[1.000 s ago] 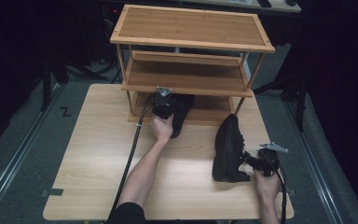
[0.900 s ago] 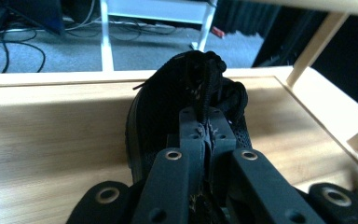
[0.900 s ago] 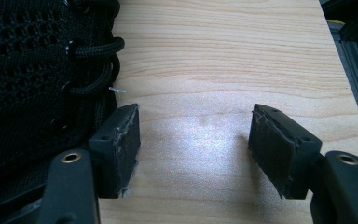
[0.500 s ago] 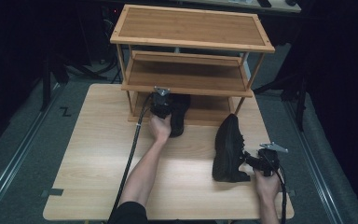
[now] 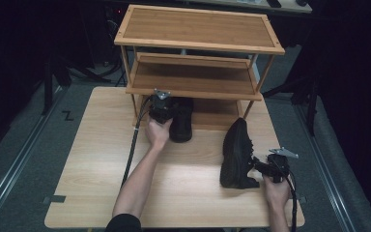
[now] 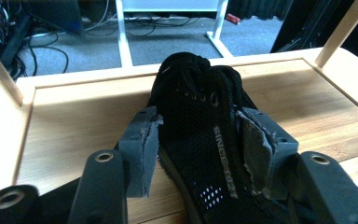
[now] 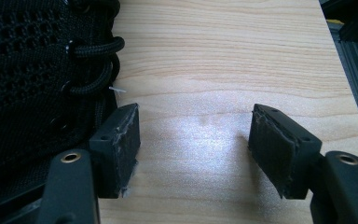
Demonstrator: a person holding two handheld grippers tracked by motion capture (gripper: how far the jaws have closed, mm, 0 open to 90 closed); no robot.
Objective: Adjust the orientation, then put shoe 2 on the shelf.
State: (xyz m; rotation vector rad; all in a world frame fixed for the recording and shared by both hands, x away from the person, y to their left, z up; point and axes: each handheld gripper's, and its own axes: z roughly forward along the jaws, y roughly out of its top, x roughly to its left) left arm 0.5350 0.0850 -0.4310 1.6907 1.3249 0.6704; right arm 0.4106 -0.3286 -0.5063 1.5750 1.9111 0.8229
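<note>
A black mesh shoe (image 5: pixel 182 122) lies on the bottom shelf of the wooden rack (image 5: pixel 198 84), toe pointing in under the shelves. My left gripper (image 5: pixel 164 112) is shut on its heel end. In the left gripper view the shoe (image 6: pixel 200 107) sits between both grey pads (image 6: pixel 142 149), which press its sides. A second black shoe (image 5: pixel 236 153) lies tilted on its side on the table at the right. My right gripper (image 5: pixel 261 167) stands open just right of it. In the right gripper view only bare wood lies between the jaws (image 7: pixel 196 144), and the laced shoe (image 7: pixel 37 79) touches the outer side of the left pad.
The rack has three wooden shelves on thin posts at the table's (image 5: pixel 101 164) far edge. The table's right edge (image 7: pixel 335 70) runs close beside my right gripper. Cables and dark floor surround the table.
My left gripper and its shoe have edged slightly left at the bottom shelf. The right gripper and the second shoe have stayed put.
</note>
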